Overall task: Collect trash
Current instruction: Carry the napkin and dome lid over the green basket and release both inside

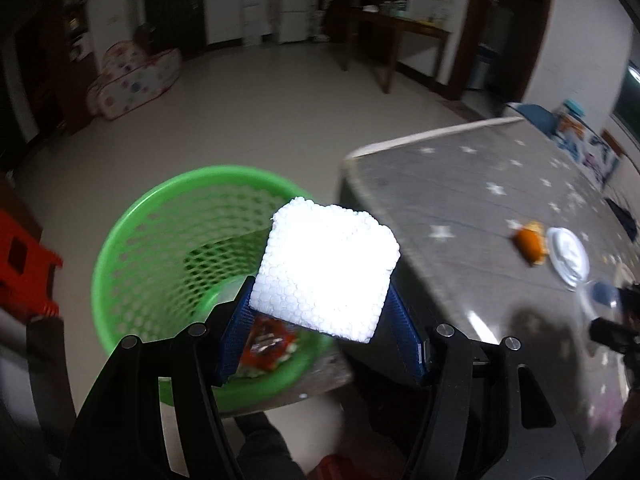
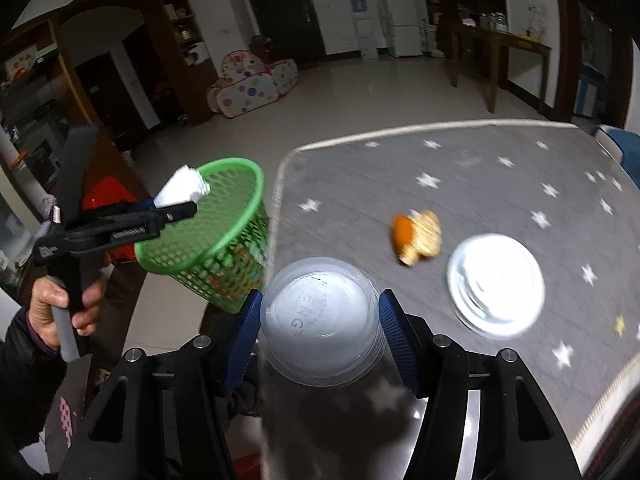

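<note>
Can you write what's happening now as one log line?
left gripper: holds foam over bin | right gripper: holds cup | table: peel, lid

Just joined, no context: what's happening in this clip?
A person is clearing trash with two handheld grippers. The left gripper clamps a white foam block beside the green mesh bin, not yet dropped. The right gripper grips a clear plastic cup. An orange peel and white lid remain on the table.

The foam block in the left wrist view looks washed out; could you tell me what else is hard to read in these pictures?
Left wrist view: foam block overexposed, green basket motion-smeared. Right wrist view: orange peel and white lid blurred, room lines bent by the fisheye.
</note>
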A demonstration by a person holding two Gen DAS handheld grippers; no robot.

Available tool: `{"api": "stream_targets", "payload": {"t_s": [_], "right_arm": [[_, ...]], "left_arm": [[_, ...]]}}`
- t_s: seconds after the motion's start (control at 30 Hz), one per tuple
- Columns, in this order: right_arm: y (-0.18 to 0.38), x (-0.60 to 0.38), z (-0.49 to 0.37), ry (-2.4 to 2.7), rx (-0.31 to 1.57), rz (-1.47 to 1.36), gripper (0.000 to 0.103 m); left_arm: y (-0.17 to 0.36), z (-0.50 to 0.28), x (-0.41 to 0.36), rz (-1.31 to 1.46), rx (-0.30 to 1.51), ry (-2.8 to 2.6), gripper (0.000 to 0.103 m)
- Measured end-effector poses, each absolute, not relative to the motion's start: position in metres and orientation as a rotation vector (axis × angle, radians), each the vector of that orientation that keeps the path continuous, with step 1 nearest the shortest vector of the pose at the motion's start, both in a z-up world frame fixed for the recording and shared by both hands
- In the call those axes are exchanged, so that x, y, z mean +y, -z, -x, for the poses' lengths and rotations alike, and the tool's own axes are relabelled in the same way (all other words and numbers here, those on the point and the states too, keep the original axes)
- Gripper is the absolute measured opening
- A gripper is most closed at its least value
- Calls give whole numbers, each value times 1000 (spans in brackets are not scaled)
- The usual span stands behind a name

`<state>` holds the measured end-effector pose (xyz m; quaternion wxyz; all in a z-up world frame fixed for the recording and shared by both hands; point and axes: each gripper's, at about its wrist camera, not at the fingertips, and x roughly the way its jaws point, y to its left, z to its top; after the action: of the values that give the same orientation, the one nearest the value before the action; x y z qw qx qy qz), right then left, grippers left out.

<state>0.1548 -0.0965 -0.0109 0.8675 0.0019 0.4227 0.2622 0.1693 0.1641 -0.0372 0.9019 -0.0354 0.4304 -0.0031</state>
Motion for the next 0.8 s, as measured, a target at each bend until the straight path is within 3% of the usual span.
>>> {"api": "stream_targets", "payload": {"t_s": [0.57, 0.67, 0.8], "right_arm": [[9, 0, -213, -656, 891, -21, 58], [8, 11, -221, -667, 887, -20, 58], [9, 29, -230, -691, 890, -27, 58]], "left_arm": [[79, -187, 242, 193, 986, -117, 64], [81, -187, 249, 213, 989, -127, 74], [82, -185, 254, 226, 983, -139, 75]]}}
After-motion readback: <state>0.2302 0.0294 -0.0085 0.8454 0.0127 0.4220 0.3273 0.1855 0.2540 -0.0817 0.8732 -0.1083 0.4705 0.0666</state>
